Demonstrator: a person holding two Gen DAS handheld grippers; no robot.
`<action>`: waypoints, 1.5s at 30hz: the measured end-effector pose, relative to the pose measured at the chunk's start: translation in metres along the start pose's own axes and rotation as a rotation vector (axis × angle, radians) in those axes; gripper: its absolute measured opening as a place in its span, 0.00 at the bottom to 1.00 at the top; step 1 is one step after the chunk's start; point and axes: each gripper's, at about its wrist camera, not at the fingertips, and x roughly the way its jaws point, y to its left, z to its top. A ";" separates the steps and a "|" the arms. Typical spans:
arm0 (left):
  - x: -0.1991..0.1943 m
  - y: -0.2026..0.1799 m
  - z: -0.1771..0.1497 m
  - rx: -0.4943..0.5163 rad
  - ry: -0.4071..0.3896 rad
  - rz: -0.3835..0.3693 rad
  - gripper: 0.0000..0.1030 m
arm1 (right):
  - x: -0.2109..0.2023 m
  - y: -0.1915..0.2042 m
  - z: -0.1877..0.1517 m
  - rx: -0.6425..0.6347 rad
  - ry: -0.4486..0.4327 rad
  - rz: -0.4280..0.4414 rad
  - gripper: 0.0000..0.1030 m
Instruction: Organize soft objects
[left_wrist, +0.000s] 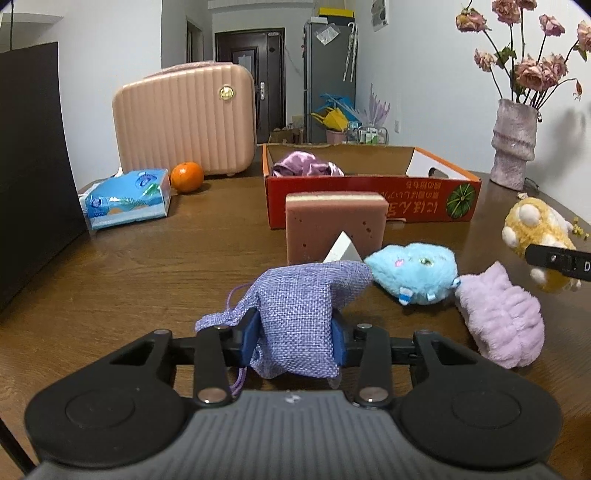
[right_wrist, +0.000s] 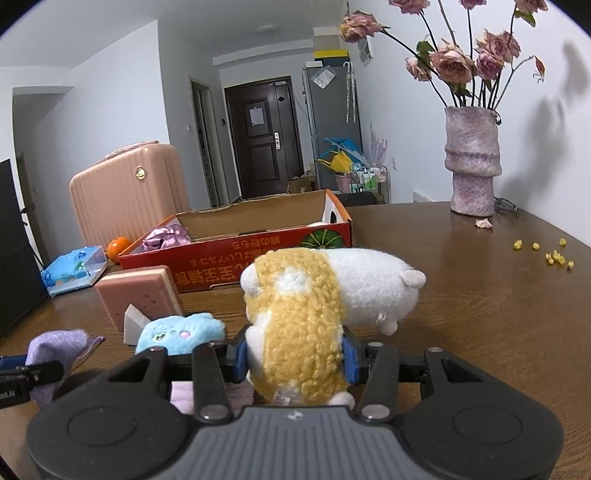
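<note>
Red cardboard box (left_wrist: 369, 201): front panel carries yellow East Asian characters, upside down, not legible to me; green pumpkin picture at right end of same panel. Black gripper body (right_wrist: 14, 384) left of box: partial white lettering, roughly "ootAI".

Surface (left_wrist: 147, 266): dark wood grain, semi-glossy, shows reflections. Pouch (left_wrist: 299, 317) in the left tool (left_wrist: 295, 341): coarse lilac woven cloth, matt. Plush (right_wrist: 306, 325) in the right tool (right_wrist: 295, 356): curly yellow and smooth white fleece. Blue toy (left_wrist: 413, 271): fluffy fur. Sponge block (left_wrist: 332, 225): porous pink foam. Box (left_wrist: 369, 199): printed red cardboard, raw brown inside, shiny satin cloth (left_wrist: 306, 166) at its 9 o'clock end. Suitcase (left_wrist: 184, 122): ribbed hard plastic. Vase (right_wrist: 472, 162): rough, matt.
</note>
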 end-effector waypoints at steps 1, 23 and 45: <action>-0.002 0.000 0.001 0.002 -0.008 -0.001 0.38 | -0.001 0.001 0.001 -0.003 -0.004 0.001 0.45; -0.020 -0.012 0.033 0.042 -0.131 -0.029 0.38 | -0.005 0.012 0.021 -0.068 -0.058 0.021 0.45; -0.008 -0.029 0.079 0.052 -0.226 -0.070 0.38 | 0.011 0.024 0.058 -0.087 -0.132 0.040 0.45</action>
